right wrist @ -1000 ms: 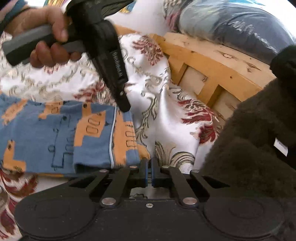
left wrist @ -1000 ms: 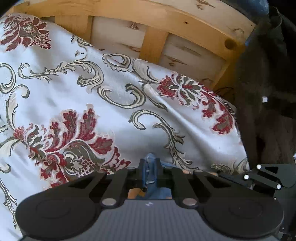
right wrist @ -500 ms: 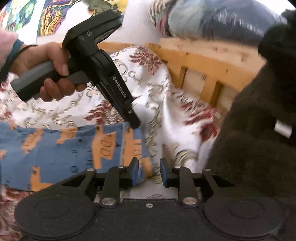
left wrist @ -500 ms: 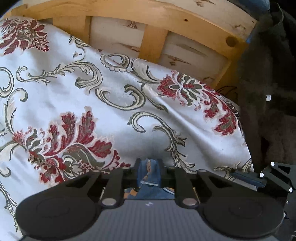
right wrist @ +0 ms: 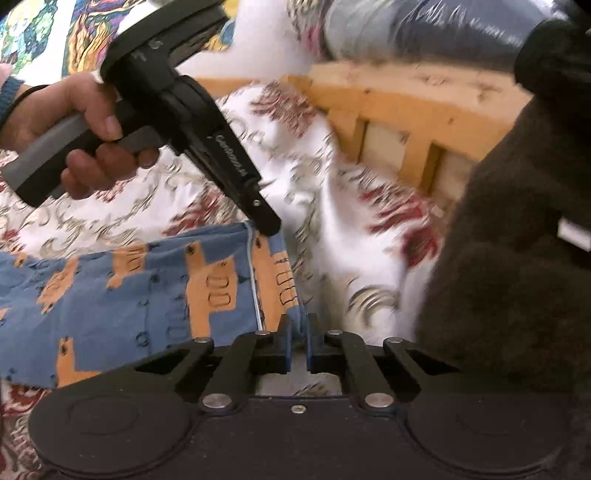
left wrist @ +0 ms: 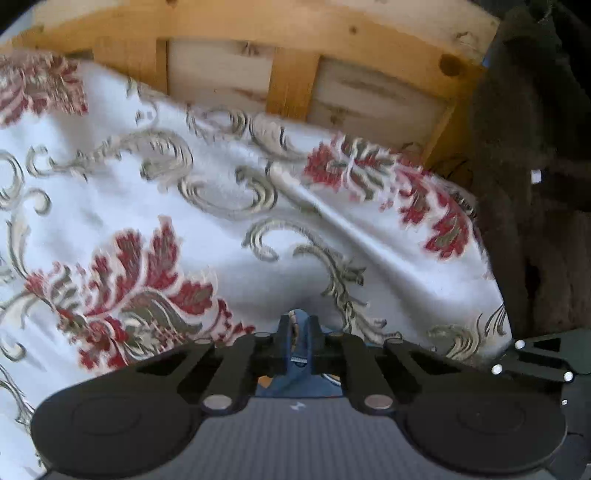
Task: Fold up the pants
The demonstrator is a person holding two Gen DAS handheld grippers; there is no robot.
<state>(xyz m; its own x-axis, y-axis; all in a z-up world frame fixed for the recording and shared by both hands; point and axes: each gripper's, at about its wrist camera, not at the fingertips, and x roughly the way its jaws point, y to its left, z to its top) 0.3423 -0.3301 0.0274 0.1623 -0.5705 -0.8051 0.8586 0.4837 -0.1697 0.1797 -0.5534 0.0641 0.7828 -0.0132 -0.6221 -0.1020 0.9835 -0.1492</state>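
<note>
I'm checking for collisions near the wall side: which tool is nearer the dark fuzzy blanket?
Right. The right tool sits at the near corner of the pants, with the dark fuzzy blanket just beside it. The left tool pinches the far corner, farther from the blanket.

Home bedroom: wooden bed frame (left wrist: 295, 33), floral bedspread (left wrist: 221, 229).

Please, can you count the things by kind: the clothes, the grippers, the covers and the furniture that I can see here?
Pants: 1
Grippers: 2, left gripper, right gripper
Floral bedspread: 1
Dark fuzzy blanket: 1
Wooden bed frame: 1
Total: 6
</note>
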